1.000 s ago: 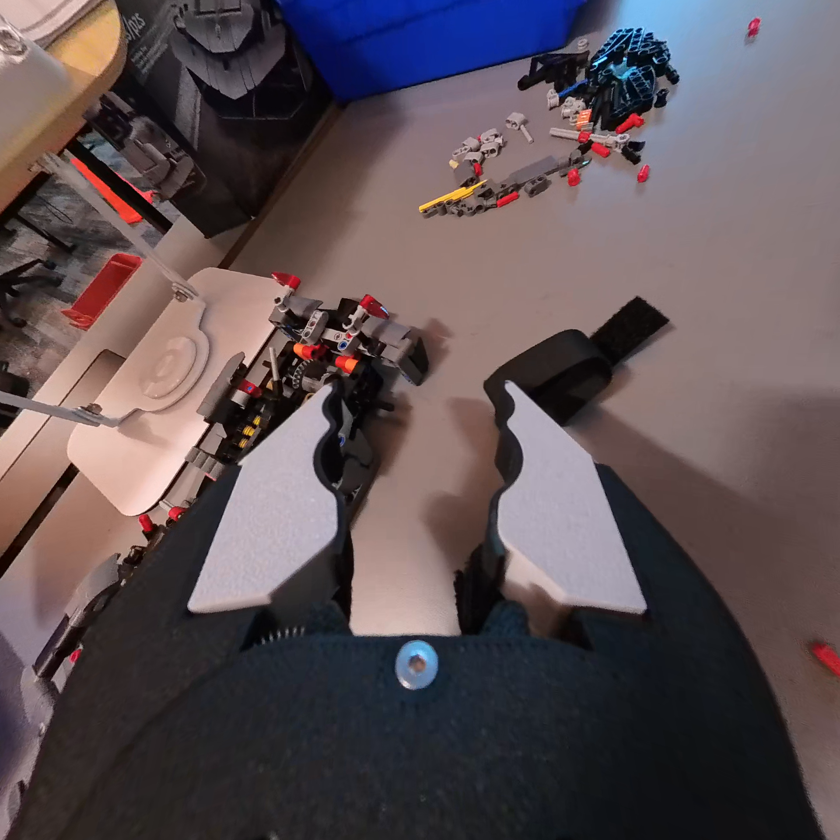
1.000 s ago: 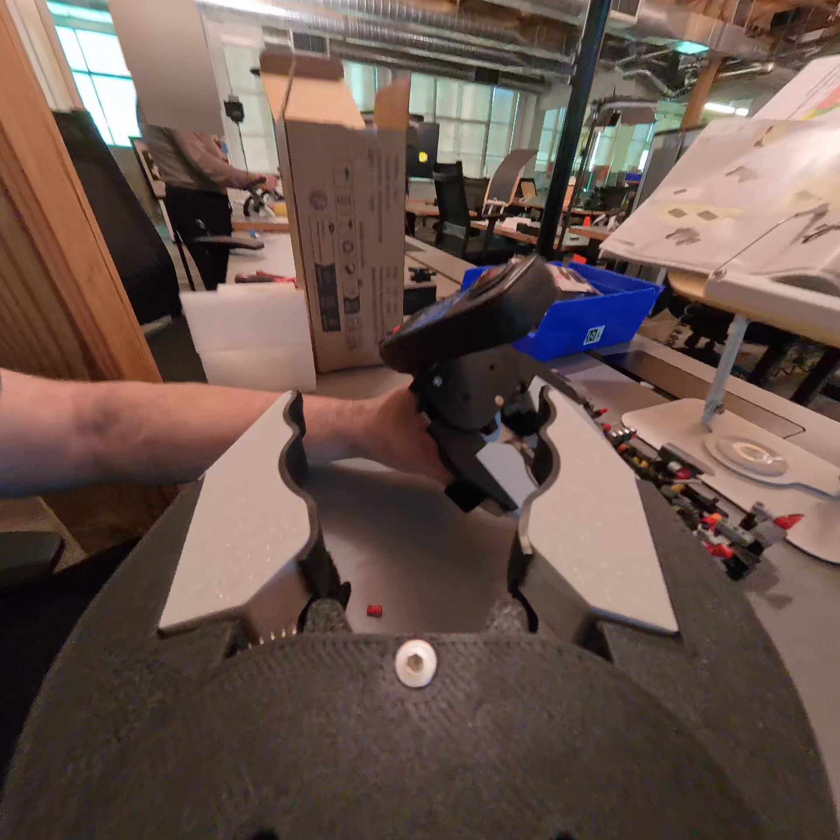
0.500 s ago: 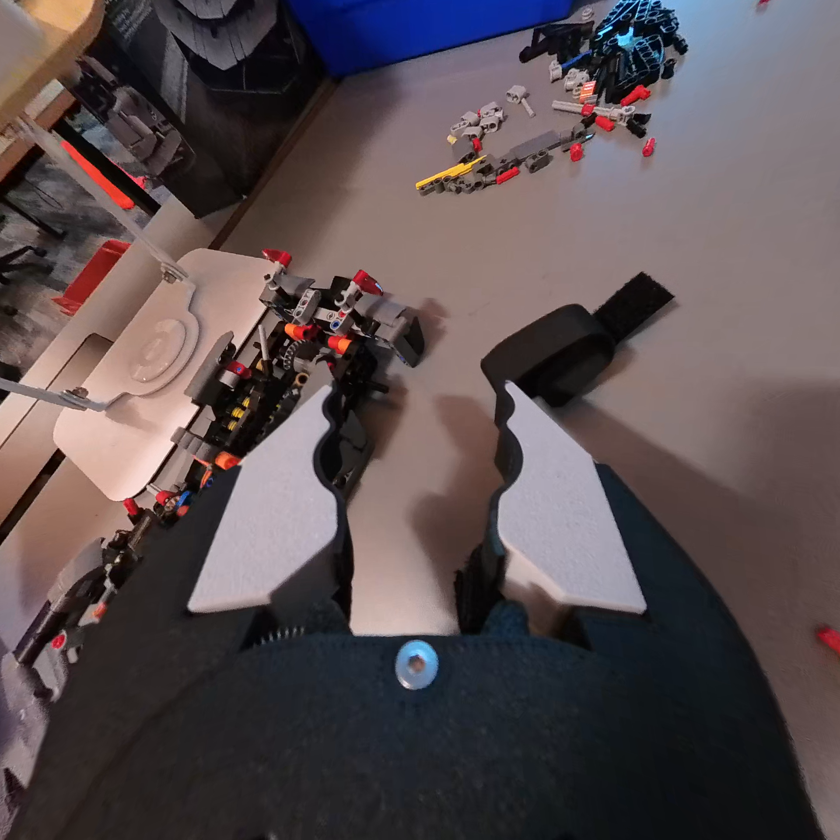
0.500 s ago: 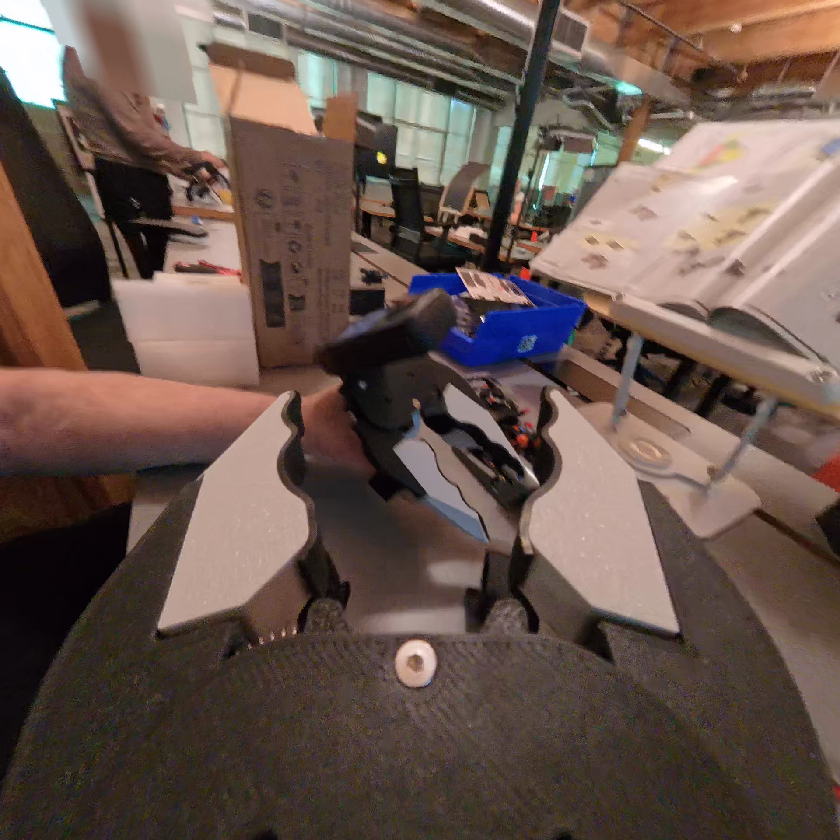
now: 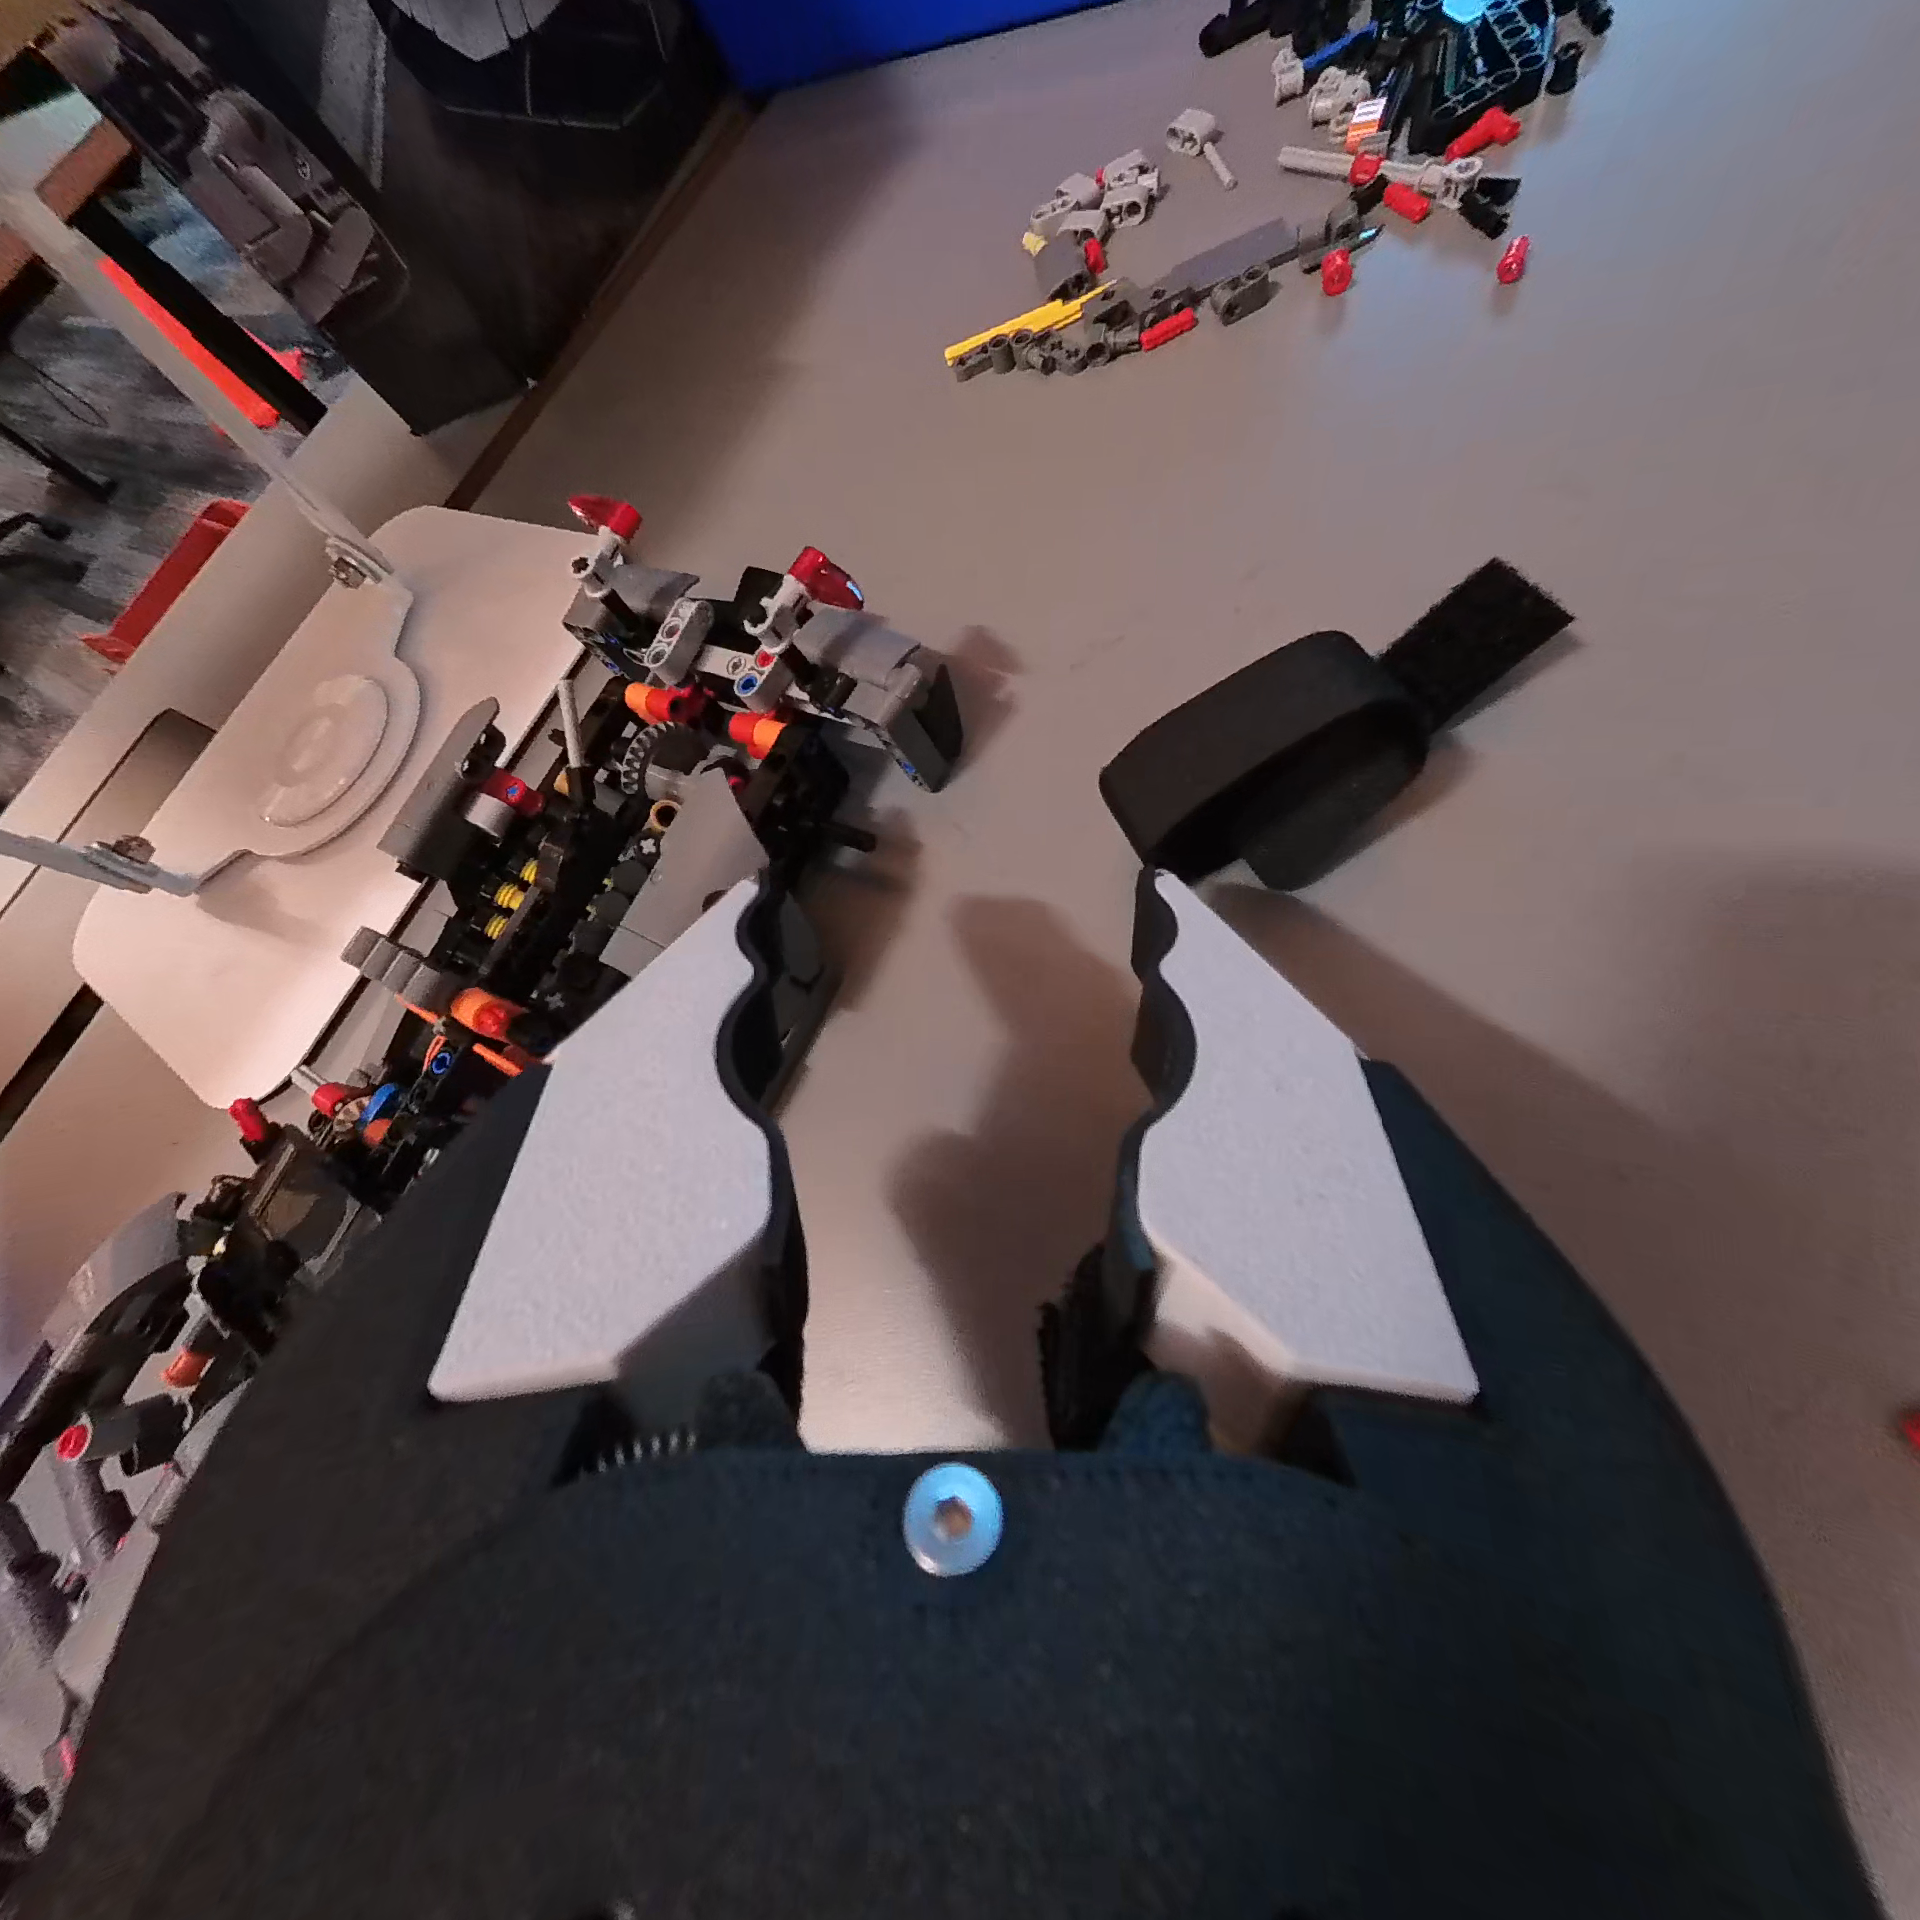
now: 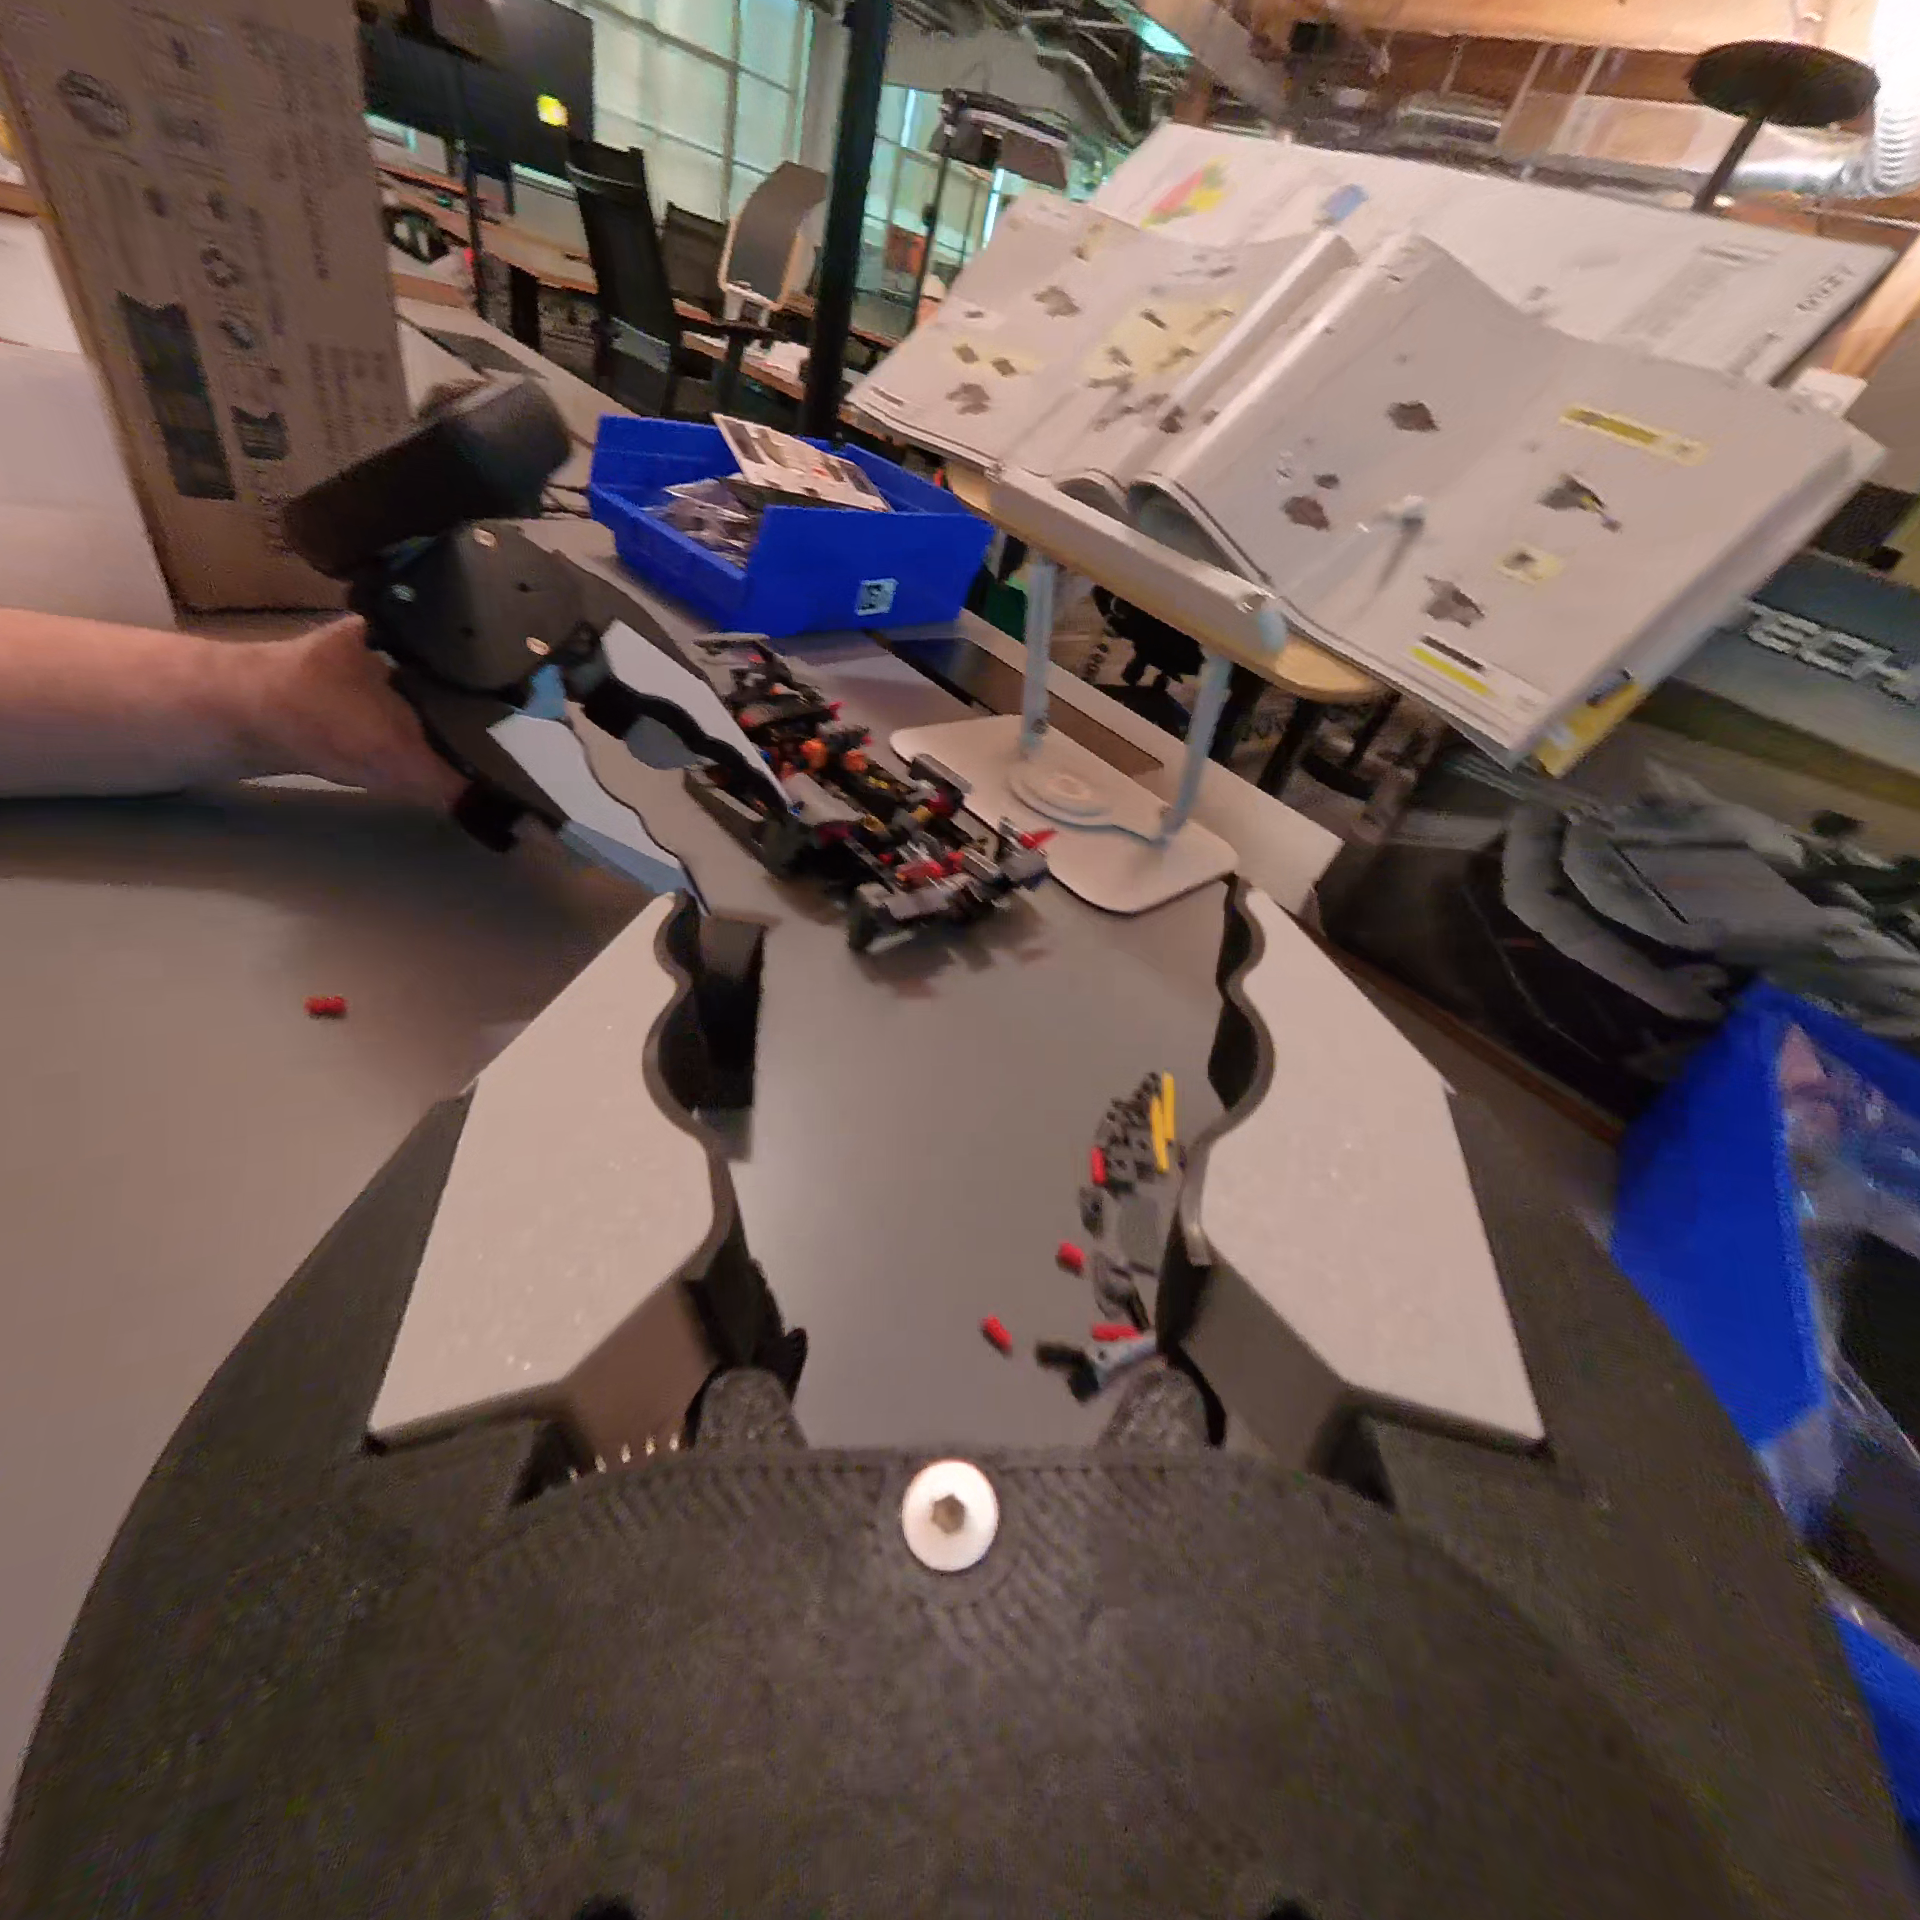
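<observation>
A partly built toy-brick car chassis (image 5: pixel 675 790), black and grey with red, orange and yellow bits, lies on the grey table (image 5: pixel 1558 623). My left gripper (image 5: pixel 951 904) is open and empty, low over the table, with its left finger beside the chassis's near side. A black padded strap (image 5: pixel 1278 748) lies just past its right finger. My right gripper (image 6: pixel 956 914) is open and empty above the table. It faces the chassis (image 6: pixel 862 821) and the left gripper (image 6: pixel 613 769), which a hand (image 6: pixel 312 707) holds. Loose brick parts (image 6: pixel 1132 1174) lie by its right finger.
A pile of loose parts (image 5: pixel 1299 208) lies at the far side. An open instruction book (image 6: pixel 1351 416) sits on a metal stand (image 6: pixel 1101 821) behind the chassis. A blue bin (image 6: pixel 790 540), a cardboard box (image 6: pixel 208 260) and a second blue bin (image 6: pixel 1725 1195) ring the table.
My right gripper has swung right and tipped down, so the table, chassis and loose parts now fill its view. My left gripper has shifted slightly along the chassis. Both stay open.
</observation>
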The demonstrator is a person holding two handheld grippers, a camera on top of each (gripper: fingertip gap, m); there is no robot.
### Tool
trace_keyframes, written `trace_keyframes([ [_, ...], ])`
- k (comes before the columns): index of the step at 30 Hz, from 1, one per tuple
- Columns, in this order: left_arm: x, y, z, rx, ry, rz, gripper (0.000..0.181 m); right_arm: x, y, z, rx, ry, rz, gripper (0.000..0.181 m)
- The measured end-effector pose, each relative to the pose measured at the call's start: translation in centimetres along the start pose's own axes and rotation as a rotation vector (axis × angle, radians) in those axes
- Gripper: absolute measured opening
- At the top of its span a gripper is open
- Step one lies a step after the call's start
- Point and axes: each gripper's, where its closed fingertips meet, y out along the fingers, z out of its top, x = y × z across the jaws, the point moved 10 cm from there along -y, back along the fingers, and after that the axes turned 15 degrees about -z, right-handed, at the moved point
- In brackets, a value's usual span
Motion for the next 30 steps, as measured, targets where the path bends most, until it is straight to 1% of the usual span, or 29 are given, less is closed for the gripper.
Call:
trace_keyframes([
  [3,0.0,0.0,0.1,0.01,-0.002,-0.001,0.069,2.4,-0.9,-1.4,-0.036,0.029,-0.037,0.104],
  [6,0.0,0.0,0.2,0.027,-0.011,-0.016,0.069,3.6,-1.4,-1.3,-0.014,0.062,-0.05,0.101],
  [8,0.2,-0.1,0.4,0.039,-0.011,-0.024,0.067,3.0,-1.5,-0.6,0.021,0.132,0.011,0.1],
  [11,0.6,-0.2,0.5,0.041,0.001,-0.031,0.067,1.3,-1.2,-0.6,0.015,0.051,0.068,0.105],
  [13,0.8,-0.1,0.6,0.04,0.007,-0.04,0.067,1.3,-1.2,-0.9,0.004,0.012,0.069,0.107],
  [16,1.0,-0.2,0.8,0.052,0.013,-0.047,0.067,3.4,-1.6,-1.3,-0.004,-0.009,0.014,0.105],
  [19,1.1,-0.1,0.8,0.053,0.009,-0.059,0.067,6.4,-3.0,-1.9,-0.011,0.046,-0.059,0.105],
  [21,1.2,-0.1,0.7,0.056,0.008,-0.065,0.067,8.0,-4.1,-2.8,-0.027,0.045,-0.108,0.104],
  [24,1.2,-0.1,0.8,0.058,0.005,-0.064,0.067,10.2,-4.5,-3.7,-0.037,0.113,-0.137,0.105],
  [26,1.2,0.0,0.9,0.057,0.007,-0.059,0.067,10.8,-4.3,-4.0,-0.036,0.146,-0.127,0.106],
  [30,1.2,0.1,0.8,0.041,0.012,-0.044,0.067,10.4,-3.9,-4.9,-0.064,0.047,-0.084,0.106],
])
